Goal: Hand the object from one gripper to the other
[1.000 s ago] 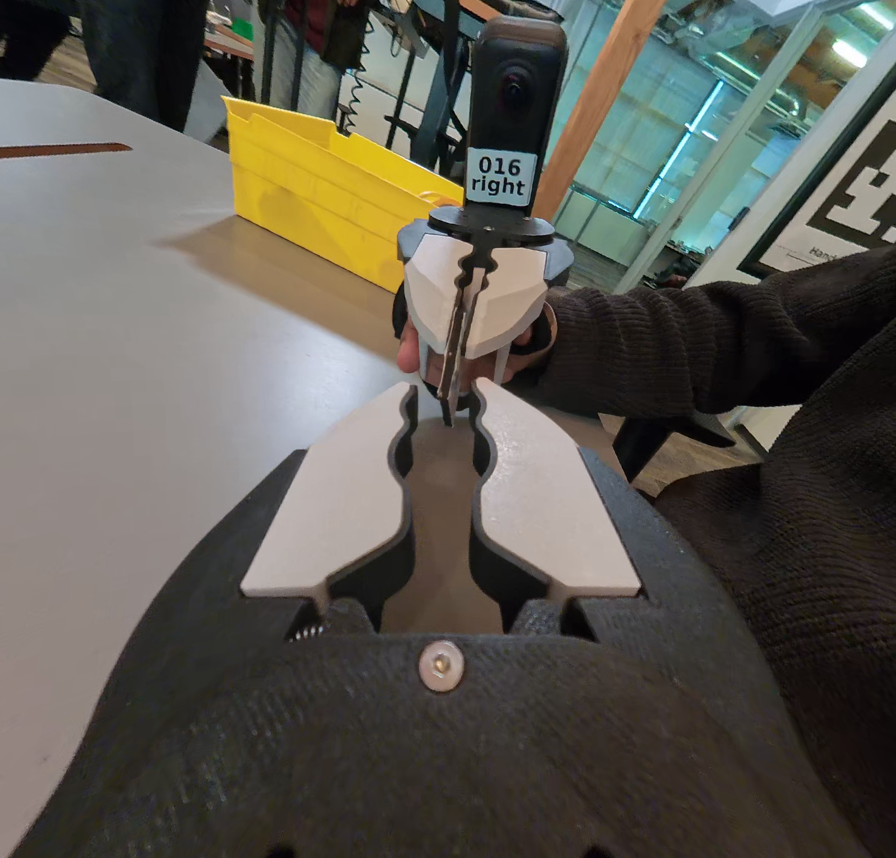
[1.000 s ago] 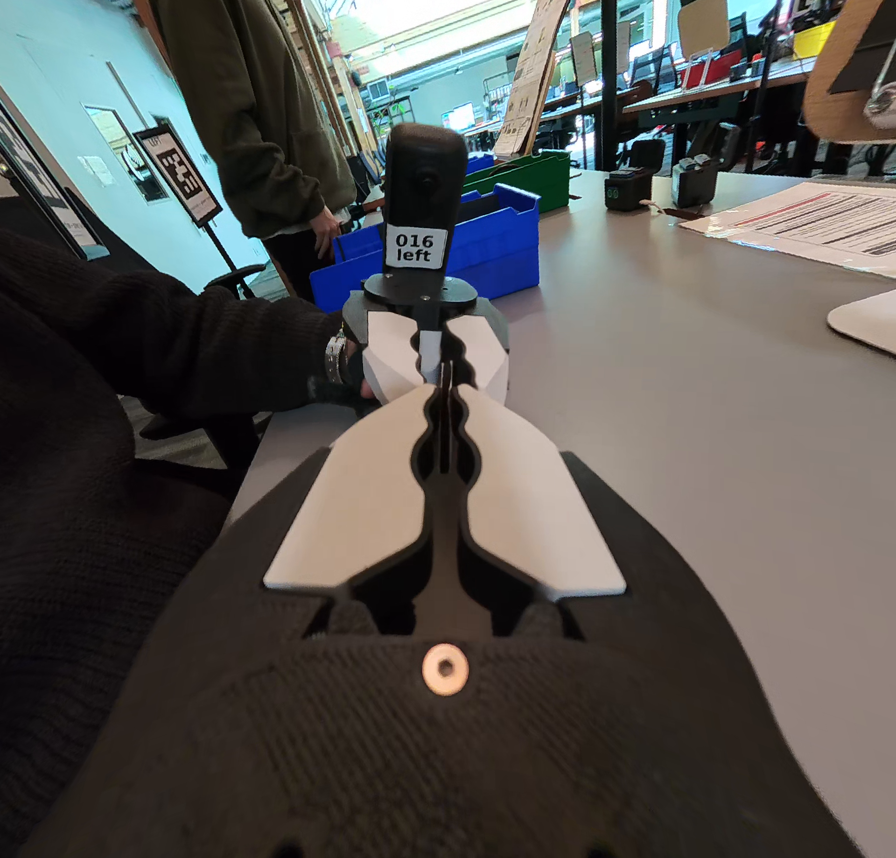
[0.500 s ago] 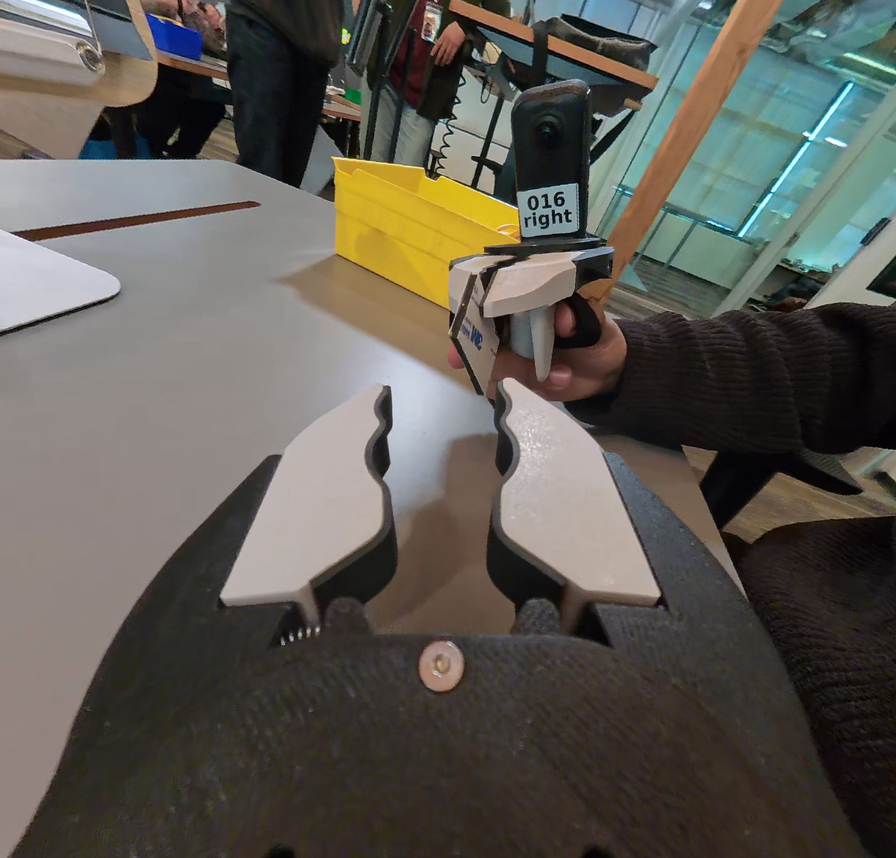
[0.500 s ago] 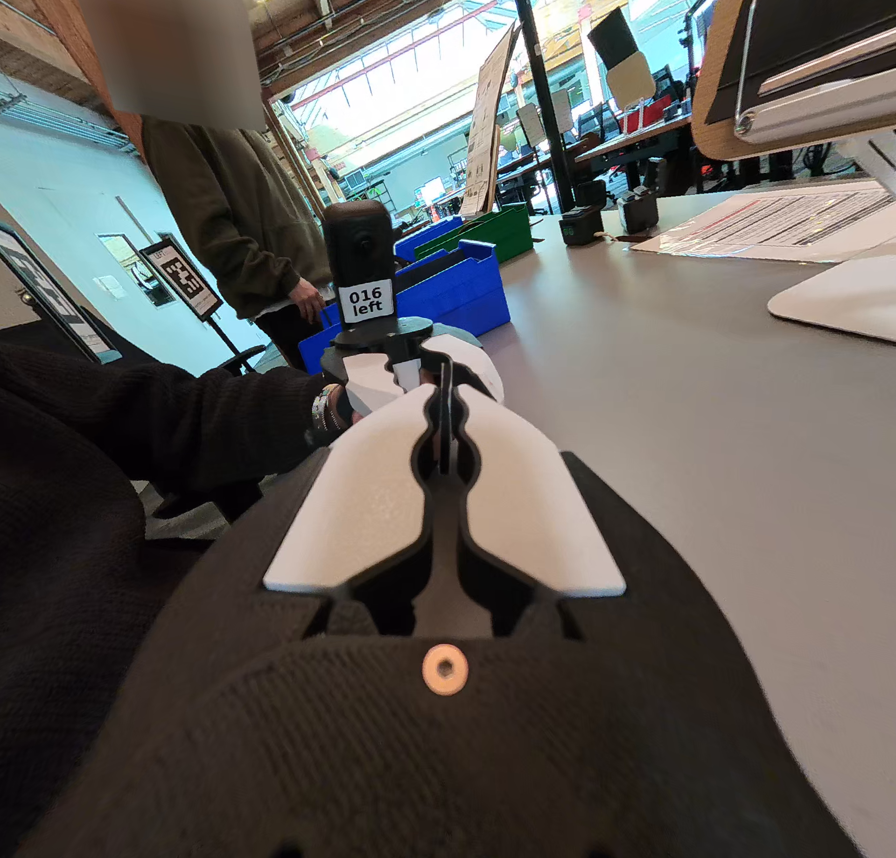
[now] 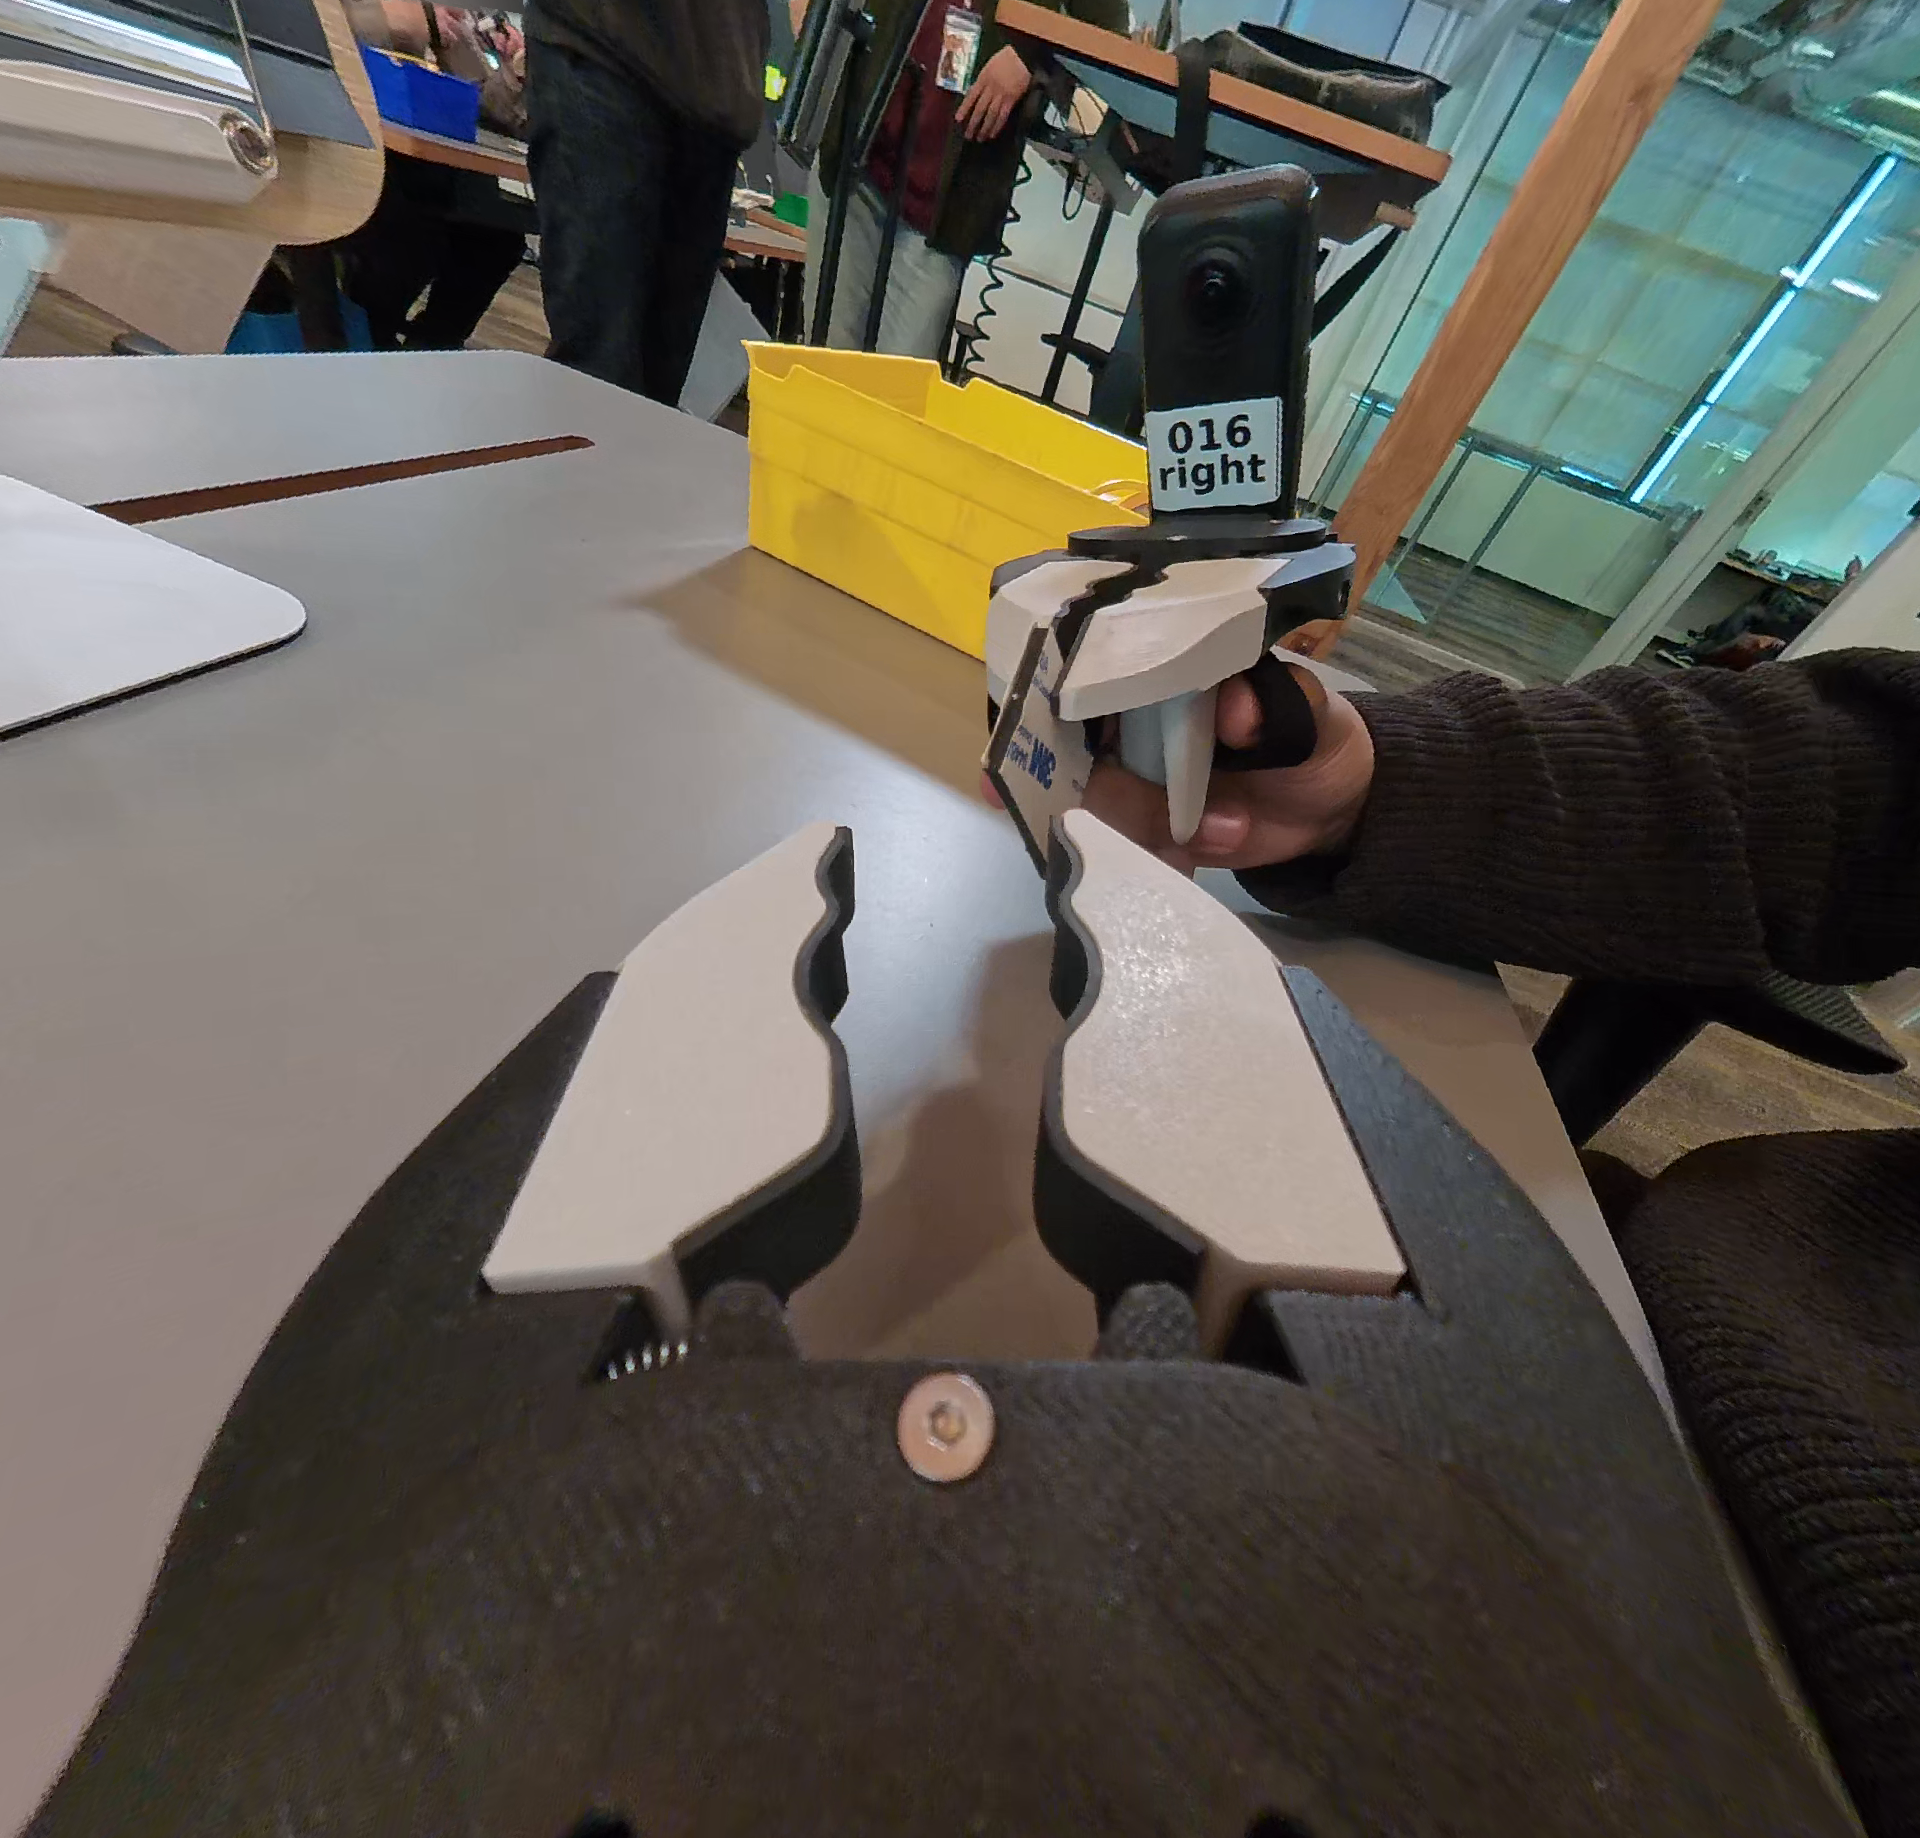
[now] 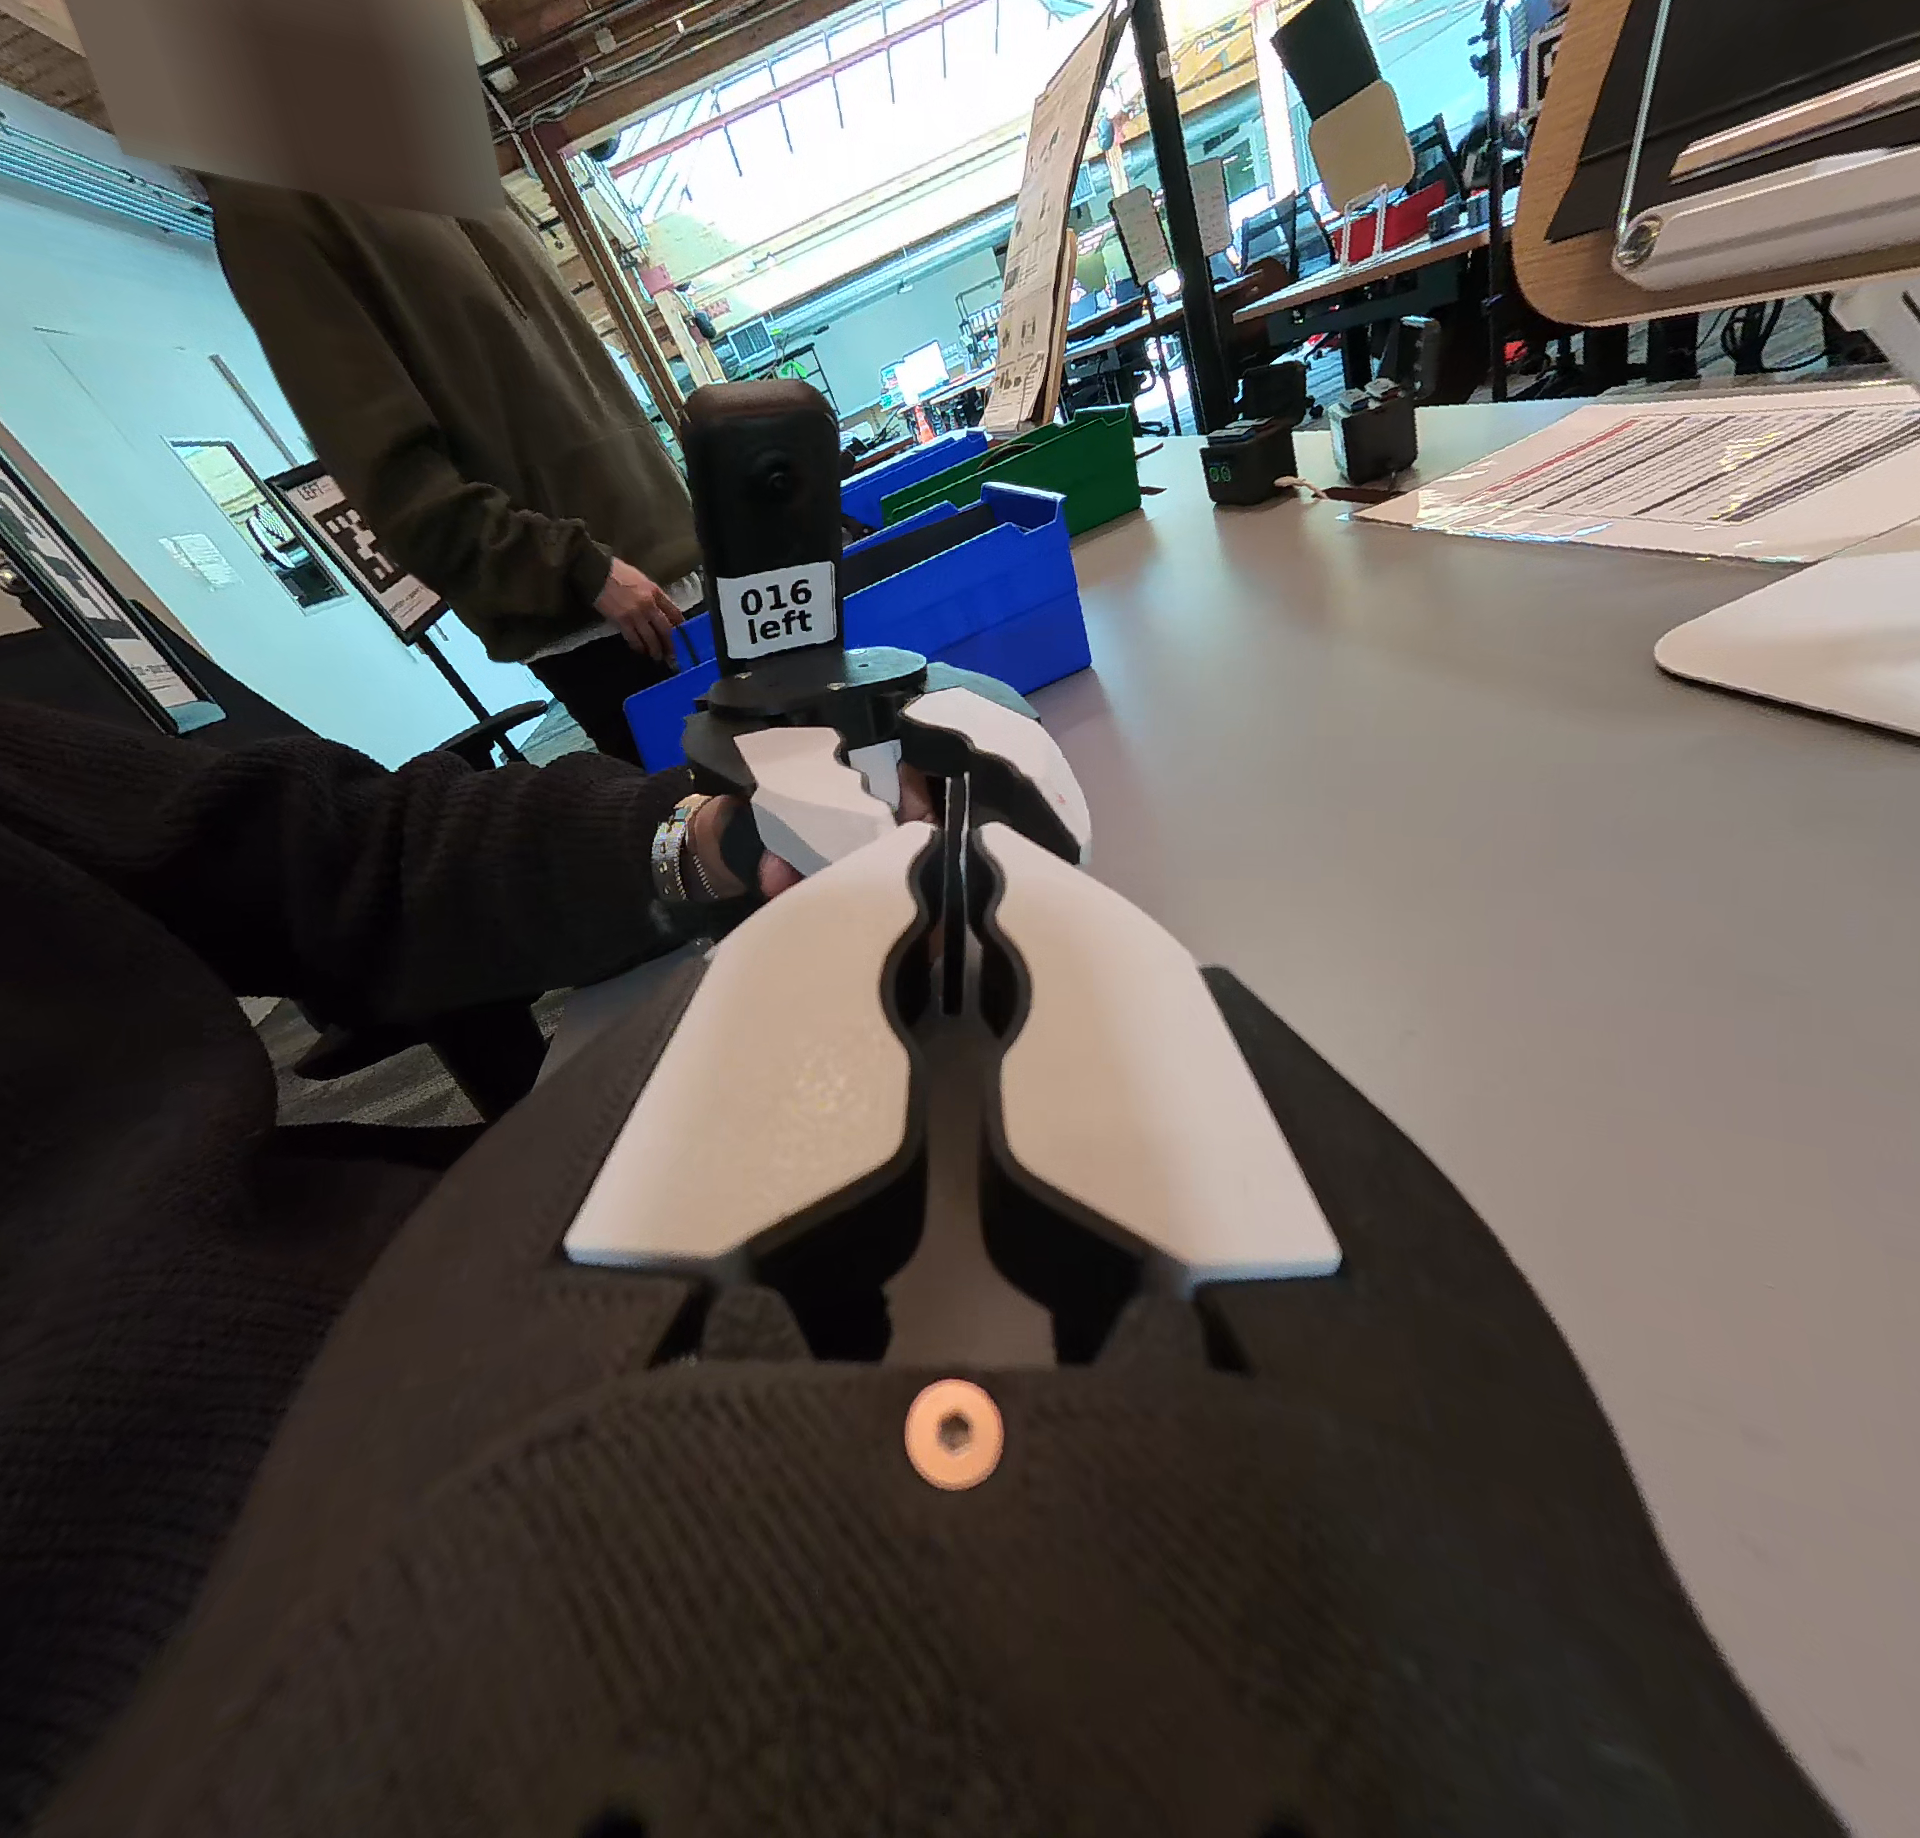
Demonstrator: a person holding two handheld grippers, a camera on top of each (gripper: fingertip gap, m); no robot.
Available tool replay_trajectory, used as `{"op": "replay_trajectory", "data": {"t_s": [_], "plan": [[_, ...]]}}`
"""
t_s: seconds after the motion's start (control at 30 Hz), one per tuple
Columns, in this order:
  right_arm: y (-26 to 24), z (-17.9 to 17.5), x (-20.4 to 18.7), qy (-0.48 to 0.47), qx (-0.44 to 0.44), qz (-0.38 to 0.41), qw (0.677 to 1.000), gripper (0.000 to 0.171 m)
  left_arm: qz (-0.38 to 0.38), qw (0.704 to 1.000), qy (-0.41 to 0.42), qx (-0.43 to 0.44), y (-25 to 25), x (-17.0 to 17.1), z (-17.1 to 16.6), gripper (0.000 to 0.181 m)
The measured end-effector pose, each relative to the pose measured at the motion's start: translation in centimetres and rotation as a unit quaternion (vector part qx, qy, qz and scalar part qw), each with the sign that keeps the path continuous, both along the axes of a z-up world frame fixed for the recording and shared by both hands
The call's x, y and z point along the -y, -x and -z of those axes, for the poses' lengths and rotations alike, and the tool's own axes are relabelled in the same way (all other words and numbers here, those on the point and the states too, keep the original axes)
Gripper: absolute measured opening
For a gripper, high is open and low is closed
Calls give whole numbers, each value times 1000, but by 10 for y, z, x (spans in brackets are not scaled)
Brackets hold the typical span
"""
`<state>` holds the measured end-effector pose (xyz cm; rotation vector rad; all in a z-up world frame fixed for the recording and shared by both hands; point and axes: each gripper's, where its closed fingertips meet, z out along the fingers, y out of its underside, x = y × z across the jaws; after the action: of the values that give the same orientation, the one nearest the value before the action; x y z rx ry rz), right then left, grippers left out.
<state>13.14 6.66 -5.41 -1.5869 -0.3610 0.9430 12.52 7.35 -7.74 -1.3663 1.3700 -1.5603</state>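
Note:
The object is a thin flat white card with blue print (image 5: pixel 1032 752). My right gripper (image 6: pixel 954 838) is shut on it; in the right wrist view the card (image 6: pixel 954 889) shows edge-on as a dark sliver between the white fingers. In the left wrist view the right gripper (image 5: pixel 1044 666) holds the card just beyond my left gripper's right fingertip. My left gripper (image 5: pixel 951 838) is open and empty, low over the grey table (image 5: pixel 416 749). It also shows in the right wrist view (image 6: pixel 883 786), just ahead of the card.
A yellow bin (image 5: pixel 914 479) stands behind the right gripper. A blue bin (image 6: pixel 935 593) and a green bin (image 6: pixel 1039 458) stand behind the left gripper. A white monitor base (image 6: pixel 1818 645), a printed sheet (image 6: pixel 1662 479) and small black devices (image 6: pixel 1247 458) lie farther off. People stand beyond the table. Less than 4 cm separates the two grippers' tips.
The left gripper has opened wider and drawn back from the card. The right gripper kept the card and turned sideways, away from between the left fingers.

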Motion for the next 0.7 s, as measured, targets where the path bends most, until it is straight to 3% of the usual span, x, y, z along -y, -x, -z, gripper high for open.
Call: {"op": "replay_trajectory", "data": {"t_s": [0.7], "plan": [[0,0,-1,-2,0,6,1000,4,-10,1000,-14,-2,-1,0,0,34]]}}
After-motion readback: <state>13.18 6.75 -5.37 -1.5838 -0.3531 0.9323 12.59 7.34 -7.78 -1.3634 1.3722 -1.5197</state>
